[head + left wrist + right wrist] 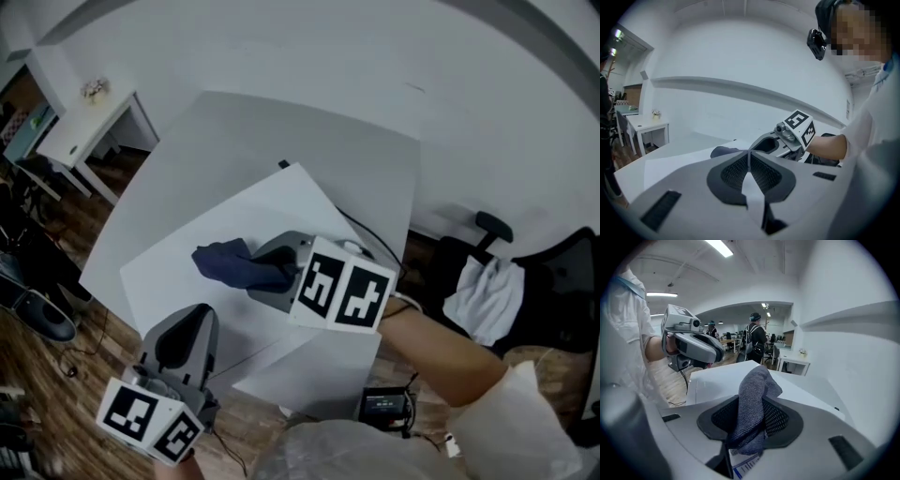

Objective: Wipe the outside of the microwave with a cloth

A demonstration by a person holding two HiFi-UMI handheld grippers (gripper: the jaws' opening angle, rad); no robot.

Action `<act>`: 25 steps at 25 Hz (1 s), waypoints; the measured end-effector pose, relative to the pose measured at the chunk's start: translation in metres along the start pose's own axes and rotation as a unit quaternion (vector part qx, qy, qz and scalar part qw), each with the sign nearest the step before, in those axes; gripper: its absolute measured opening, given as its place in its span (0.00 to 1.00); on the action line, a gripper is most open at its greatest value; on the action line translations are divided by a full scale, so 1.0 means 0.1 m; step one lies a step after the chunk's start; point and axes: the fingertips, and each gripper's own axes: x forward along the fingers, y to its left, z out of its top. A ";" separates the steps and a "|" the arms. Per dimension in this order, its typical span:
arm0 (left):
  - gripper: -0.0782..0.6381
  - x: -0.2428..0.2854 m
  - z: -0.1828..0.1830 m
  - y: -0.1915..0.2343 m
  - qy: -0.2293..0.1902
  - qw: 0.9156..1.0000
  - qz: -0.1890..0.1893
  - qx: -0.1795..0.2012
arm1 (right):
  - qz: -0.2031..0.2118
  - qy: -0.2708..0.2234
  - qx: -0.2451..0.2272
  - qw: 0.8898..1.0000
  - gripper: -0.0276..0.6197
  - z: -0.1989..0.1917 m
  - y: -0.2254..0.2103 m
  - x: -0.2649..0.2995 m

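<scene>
Holding the cloth (223,262) is the right gripper (261,273), and that much of the job is plainly in hand. Its jaws are clamped on a bunched fold of the dark blue fabric. The right gripper view shows the loose end standing up past the tips, toward 12 o'clock. In the head view the cloth sits near the middle of the picture, over the flat white top of what we take to be the microwave (272,211). We cannot tell whether it touches the panel or hangs just above it. The forearm reaches in from 4 o'clock.

The left gripper (188,323) is at 7 o'clock, near the box's edge, its jaws together with nothing between them. It is taking no part in the wiping. The white box stands on a grey surface (234,131) that runs toward 12 o'clock, with a cable leaving the box's far corner.

As for progress, we judge the wiping to be at the top panel. No streak or damp patch shows what has been covered. The sides and the door face are out of sight from above, so we count them as left to do. The top itself needs full strokes from edge to edge.
</scene>
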 end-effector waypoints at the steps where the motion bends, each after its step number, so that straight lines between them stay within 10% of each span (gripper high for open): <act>1: 0.12 0.02 -0.01 -0.01 0.008 1.000 -0.003 0.006 | 0.002 -0.012 -0.002 1.000 0.28 -0.01 0.01 -0.03; 9: 0.35 0.41 0.18 -0.24 0.037 0.989 -0.045 0.133 | 0.049 -0.053 -0.062 0.995 0.28 -0.31 -0.12 -0.47; 14: 0.42 0.81 0.07 -0.47 0.115 0.945 -0.105 0.287 | 0.125 -0.072 -0.120 0.982 0.28 -0.52 -0.17 -0.70; 19: 0.42 1.16 -0.29 -0.47 0.218 0.912 -0.165 0.306 | 0.173 -0.060 -0.143 0.973 0.28 -0.59 -0.23 -0.69; 25: 0.21 1.30 -0.51 -0.40 0.276 0.901 -0.143 0.304 | 0.172 -0.056 -0.116 0.977 0.38 -0.64 -0.38 -0.73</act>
